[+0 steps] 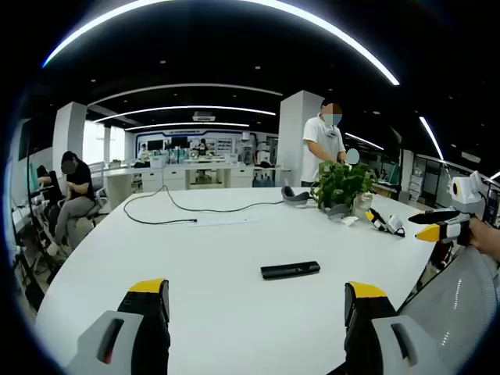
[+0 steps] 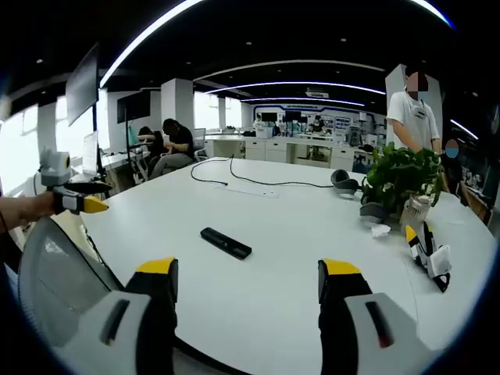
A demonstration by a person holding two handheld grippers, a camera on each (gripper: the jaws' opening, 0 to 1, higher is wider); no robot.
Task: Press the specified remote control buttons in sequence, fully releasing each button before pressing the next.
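Note:
A slim black remote control (image 1: 291,270) lies flat on the white table (image 1: 195,266), by itself near the middle. My left gripper (image 1: 256,287) stands open just short of it, jaws wide apart with nothing between them. In the right gripper view the remote (image 2: 226,243) lies a little left of centre, and my right gripper (image 2: 250,267) is open too, above the table edge and apart from the remote. The right gripper (image 1: 426,223) also comes in from the right in the left gripper view. The left gripper (image 2: 95,197) comes in at the left of the right gripper view, held by a hand.
A potted plant (image 1: 341,186) stands at the far side with a grey object (image 1: 295,195) beside it. A spare yellow-tipped gripper (image 2: 426,250) lies near the pot. A black cable (image 1: 180,211) runs across the back. A mesh chair back (image 2: 55,273) stands at the edge. A person (image 1: 323,141) stands behind; others sit at desks.

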